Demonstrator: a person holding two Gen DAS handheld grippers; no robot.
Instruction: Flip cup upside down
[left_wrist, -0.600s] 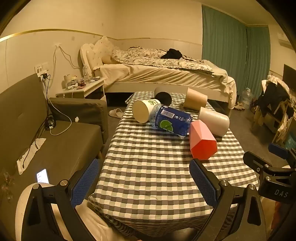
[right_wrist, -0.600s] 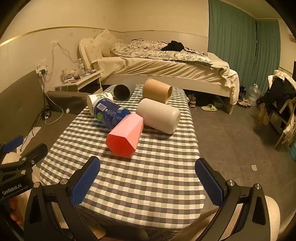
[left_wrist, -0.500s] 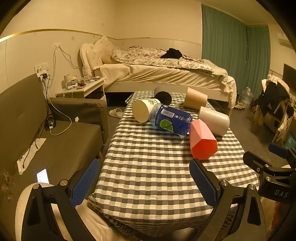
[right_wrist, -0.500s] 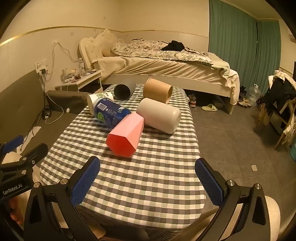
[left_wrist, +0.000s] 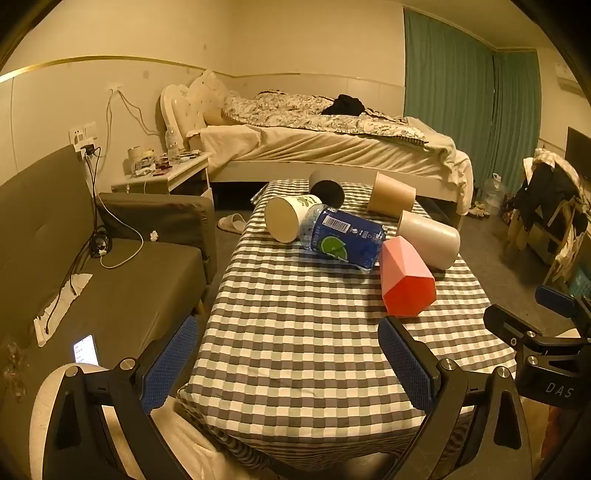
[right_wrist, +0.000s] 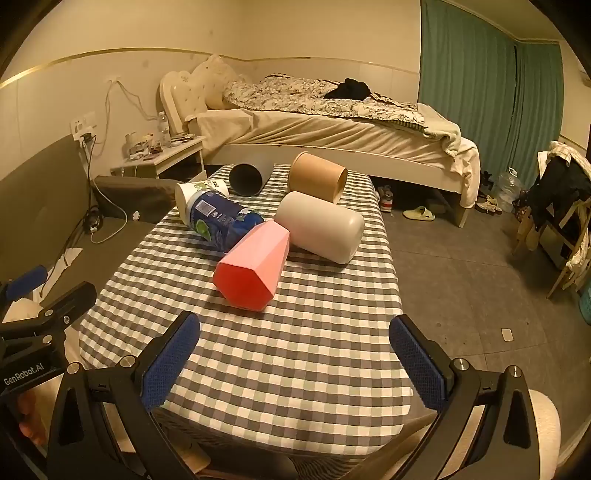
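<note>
Several cups lie on their sides on a checked table (left_wrist: 295, 332) (right_wrist: 314, 350). A pink faceted cup (left_wrist: 404, 282) (right_wrist: 255, 271) lies nearest. Behind it lie a blue labelled cup (left_wrist: 343, 242) (right_wrist: 221, 223), a white paper cup (left_wrist: 286, 218) (right_wrist: 190, 195), a cream cup (left_wrist: 430, 238) (right_wrist: 321, 227), a brown paper cup (left_wrist: 391, 194) (right_wrist: 317, 177) and a black-mouthed cup (left_wrist: 327, 188) (right_wrist: 247, 179). My left gripper (left_wrist: 288, 365) is open and empty at the table's near edge. My right gripper (right_wrist: 295, 360) is open and empty there too.
A dark sofa (left_wrist: 110, 280) with a lit phone (left_wrist: 85, 350) stands left of the table. A bed (left_wrist: 332, 147) and a nightstand (left_wrist: 166, 173) stand behind it. A chair with clothes (left_wrist: 546, 206) stands at the right. Bare floor (right_wrist: 461, 258) lies right of the table.
</note>
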